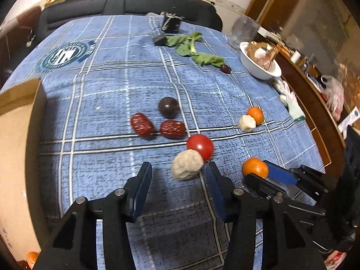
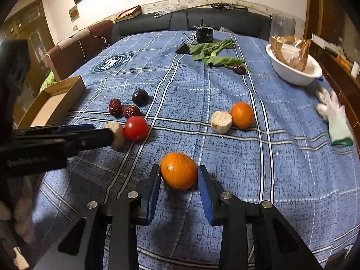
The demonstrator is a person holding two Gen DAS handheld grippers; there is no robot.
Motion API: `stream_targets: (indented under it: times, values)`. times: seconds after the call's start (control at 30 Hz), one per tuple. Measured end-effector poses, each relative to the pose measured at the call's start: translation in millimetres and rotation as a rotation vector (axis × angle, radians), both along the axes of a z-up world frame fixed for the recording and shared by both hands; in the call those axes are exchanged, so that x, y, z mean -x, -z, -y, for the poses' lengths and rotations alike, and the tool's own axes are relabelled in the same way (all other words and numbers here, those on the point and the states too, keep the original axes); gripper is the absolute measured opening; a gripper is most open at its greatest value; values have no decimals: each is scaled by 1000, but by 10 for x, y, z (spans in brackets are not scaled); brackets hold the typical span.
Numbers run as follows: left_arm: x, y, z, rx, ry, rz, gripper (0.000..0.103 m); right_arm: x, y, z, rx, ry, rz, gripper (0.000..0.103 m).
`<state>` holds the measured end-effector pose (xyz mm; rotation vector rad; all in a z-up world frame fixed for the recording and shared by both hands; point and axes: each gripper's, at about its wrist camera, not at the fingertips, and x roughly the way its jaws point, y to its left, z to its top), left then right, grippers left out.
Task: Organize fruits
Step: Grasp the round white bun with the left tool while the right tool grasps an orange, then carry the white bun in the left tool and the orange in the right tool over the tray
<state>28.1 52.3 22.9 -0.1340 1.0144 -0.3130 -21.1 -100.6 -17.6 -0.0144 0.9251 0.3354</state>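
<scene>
Now, step: both tools are down at the fruit, each picking one piece to sort; judged early, since most fruit lies loose on the bench point(image 2: 225, 213).
Right tool point(image 2: 179, 175): jaws stand close on either side of the near orange point(image 2: 178, 171), the left pad touching its skin, the right pad at its edge or a sliver off; the grip looks just about made, but the orange rests on the cloth.
Left tool point(image 1: 177, 175): part open, nothing gripped; the pale root point(image 1: 186, 167) sits just beyond the fingertips, toward the right finger, touching the tomato point(image 1: 200, 146).
Other fruit: two dates point(image 1: 157, 127) and a dark round fruit point(image 1: 168, 107) farther left; a second orange point(image 2: 242, 114) with another pale piece point(image 2: 221, 121) far right.
Box point(image 2: 58, 103): cardboard, open, at the left bench edge; the likely target, though that is a guess.
Pose: both tools tilt steeply down and forward, side by side, right one nearer the right edge.
Next move: right needs a firm squeeze and a straight lift; left must slide forward and right to centre the root without nudging the tomato.
</scene>
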Motion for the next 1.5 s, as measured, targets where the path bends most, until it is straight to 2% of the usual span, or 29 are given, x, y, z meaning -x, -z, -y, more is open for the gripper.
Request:
stream_targets:
  times: [0.2,0.27,0.47,0.6,0.77,0.9,1.03,1.23,1.37,1.5]
  values:
    - [-100,84,141,-23,13,14,46,64,10,107,-58,2,-10,35]
    - [-111,88,150,-12,17,15,28,57,15,113,-66,3,-10,35]
    - [-47,68,93,0,-6,7,28,62,22,123,-85,9,0,34]
    - [97,-52,-53,41,-38,13,28,104,-5,136,-115,8,-4,34]
    - [360,-287,-447,132,-107,39,28,224,-113,45,-117,-12,15,34]
    - [566,-462,-852,114,-175,85,28,331,-265,-102,-145,-49,28,34]
    - [669,-572,-1361,23,-273,110,29,389,-468,-409,-181,-120,37,34]
    - [626,-490,-2015,-68,-393,56,29,448,-682,-1250,-222,-289,30,35]
    - [523,-377,-2276,-86,-424,13,29,449,-686,-1795,-208,-380,25,35]
    - [435,-258,-2440,-44,-436,-36,29,401,-587,-2294,-167,-434,4,35]
